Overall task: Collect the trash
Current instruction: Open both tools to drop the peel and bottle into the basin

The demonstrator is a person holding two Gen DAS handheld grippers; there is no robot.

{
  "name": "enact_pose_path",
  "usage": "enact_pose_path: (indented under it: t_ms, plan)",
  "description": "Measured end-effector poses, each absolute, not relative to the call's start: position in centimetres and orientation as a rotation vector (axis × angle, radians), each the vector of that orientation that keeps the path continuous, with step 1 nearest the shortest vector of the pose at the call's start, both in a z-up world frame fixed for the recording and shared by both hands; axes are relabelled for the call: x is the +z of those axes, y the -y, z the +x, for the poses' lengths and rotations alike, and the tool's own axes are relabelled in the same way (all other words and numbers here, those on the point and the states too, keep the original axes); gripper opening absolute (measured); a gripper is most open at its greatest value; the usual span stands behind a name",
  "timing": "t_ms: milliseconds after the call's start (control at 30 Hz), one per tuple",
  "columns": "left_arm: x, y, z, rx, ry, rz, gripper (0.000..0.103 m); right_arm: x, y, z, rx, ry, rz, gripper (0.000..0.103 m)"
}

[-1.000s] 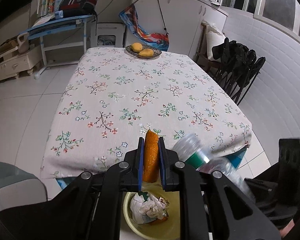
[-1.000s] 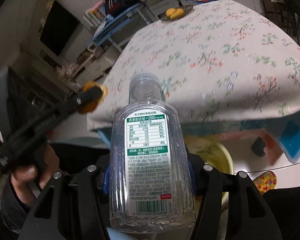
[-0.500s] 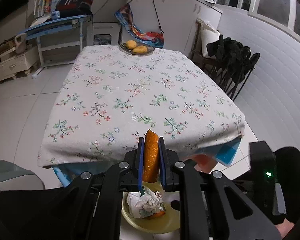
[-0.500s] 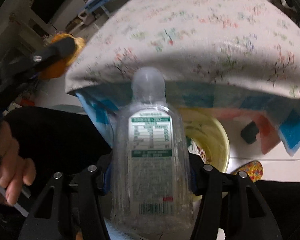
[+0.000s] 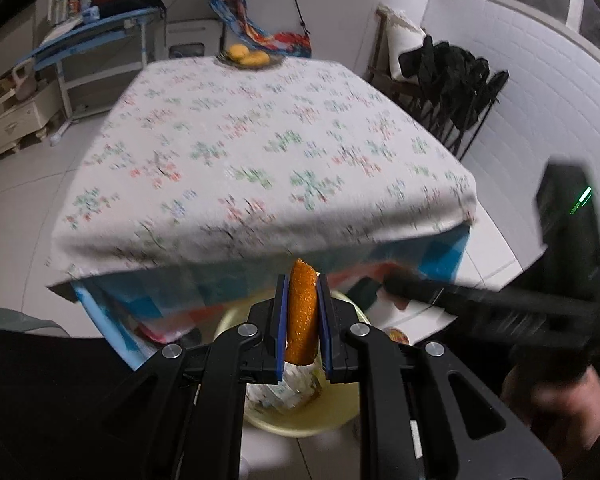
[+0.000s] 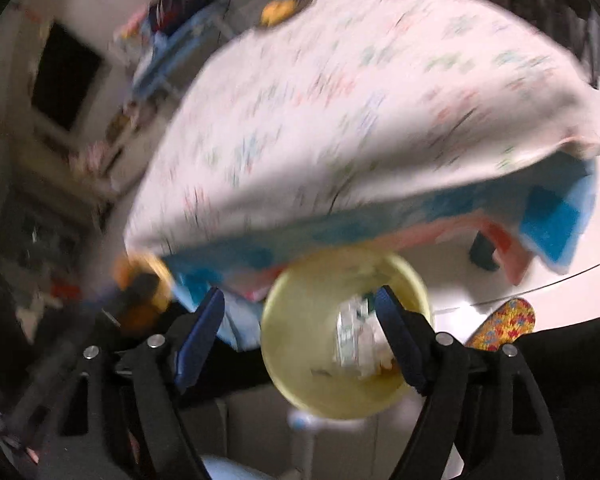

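While my left gripper [image 5: 303, 322] clamps the orange peel [image 5: 300, 316] at lower centre above the yellow bin [image 6: 300, 344], my right gripper [image 6: 300, 334] gapes empty; blur risks dropping the peel outside the rim.

An orange peel [image 5: 300, 316] is held upright above a yellow bin [image 6: 300, 344], where crumpled trash [image 6: 358, 338] is seen.

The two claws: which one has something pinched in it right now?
The left claw: its blue pads are shut on an orange peel. The right claw gapes wide with nothing between its pads, only the yellow bin below.
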State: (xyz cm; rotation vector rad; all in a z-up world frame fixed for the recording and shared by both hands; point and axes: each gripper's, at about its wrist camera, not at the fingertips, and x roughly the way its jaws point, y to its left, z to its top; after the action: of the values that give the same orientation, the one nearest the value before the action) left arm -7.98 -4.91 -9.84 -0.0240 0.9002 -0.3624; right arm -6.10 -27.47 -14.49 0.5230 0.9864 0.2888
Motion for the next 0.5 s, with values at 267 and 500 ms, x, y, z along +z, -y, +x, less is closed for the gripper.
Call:
enact_pose_path:
  t_ms: [267, 500]
  plan:
    - [-11.6, 8.1, -8.2, -0.378, -0.968, 0.071, 0.028, -9.8, 28.2, -7.9, 0.220, -0.729, 0.458, 0.080]
    - [-9.7, 7.9, -7.6, -0.219, -0.845, 0.094, 0.079, -8.2, 27.6, -8.4, 0.146, -0.587, 0.310, 0.086]
